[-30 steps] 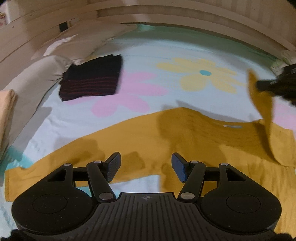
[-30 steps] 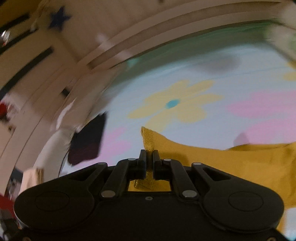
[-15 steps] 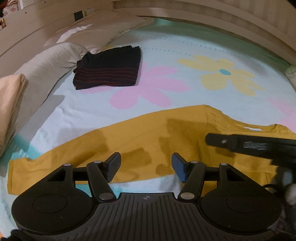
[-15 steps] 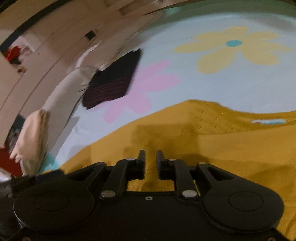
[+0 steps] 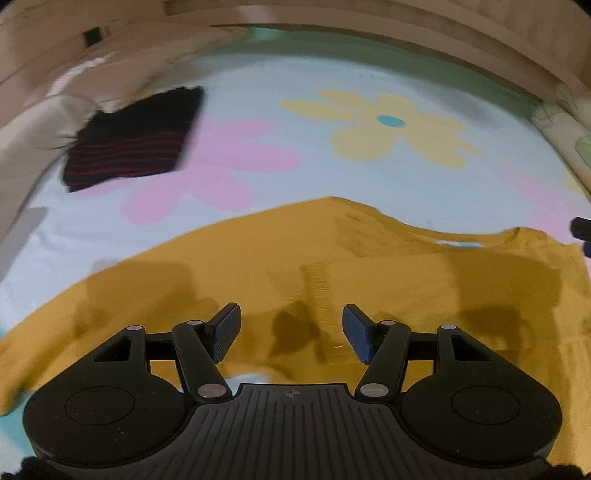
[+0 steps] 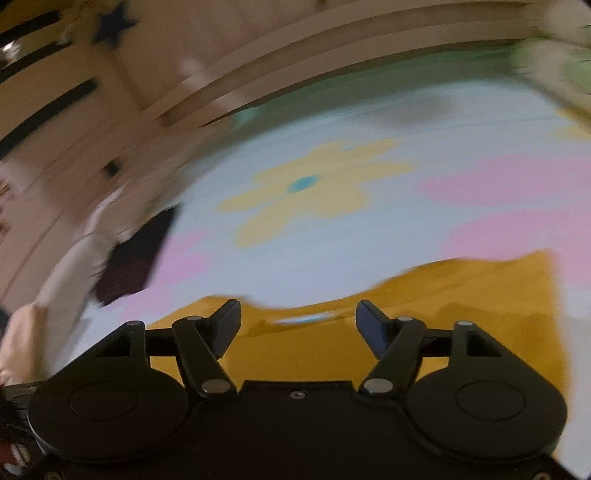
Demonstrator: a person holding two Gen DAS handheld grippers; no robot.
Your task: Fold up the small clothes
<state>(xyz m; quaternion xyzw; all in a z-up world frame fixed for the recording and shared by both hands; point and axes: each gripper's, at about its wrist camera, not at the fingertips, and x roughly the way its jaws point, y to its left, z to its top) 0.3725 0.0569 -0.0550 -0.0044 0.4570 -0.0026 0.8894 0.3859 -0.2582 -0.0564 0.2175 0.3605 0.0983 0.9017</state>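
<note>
Showing no readable writing, the mustard sweater point(image 5: 369, 266) lies flat.

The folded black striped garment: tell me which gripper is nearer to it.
Left. The left gripper hovers over the mustard top's left part, below the striped garment; the right gripper is far right.

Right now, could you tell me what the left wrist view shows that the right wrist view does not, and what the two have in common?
Only the left wrist view shows the left gripper, open above the mustard top, the dark garment's red stripes, and the right gripper's tip at the right edge.

Only the right wrist view shows the right gripper, whose jaws have just been opening with nothing between them, and a dark star shape on the wall.

Both show the mustard top lying on the flowered bedsheet, the folded dark garment, and the yellow flower print.
</note>
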